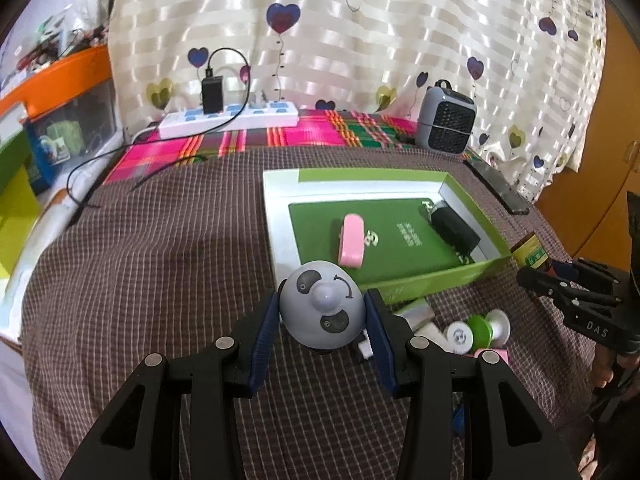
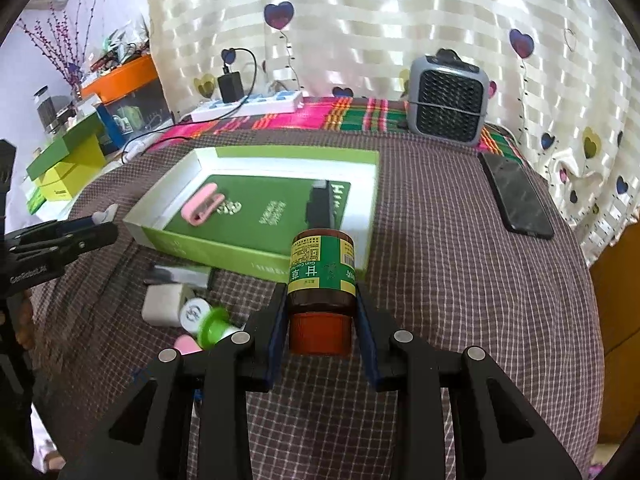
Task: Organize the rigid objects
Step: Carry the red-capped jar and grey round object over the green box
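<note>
My left gripper is shut on a grey panda-faced ball, held above the checked cloth just in front of the green box. My right gripper is shut on a brown bottle with a green label and an orange cap, lifted near the box's front right corner. Inside the box lie a green booklet, a pink clip-like object and a black object. The right gripper with its bottle shows at the right edge of the left wrist view.
Loose pieces lie on the cloth in front of the box: a white adapter, a white and green spool, a pink piece. A black phone, a grey fan heater and a power strip lie further back.
</note>
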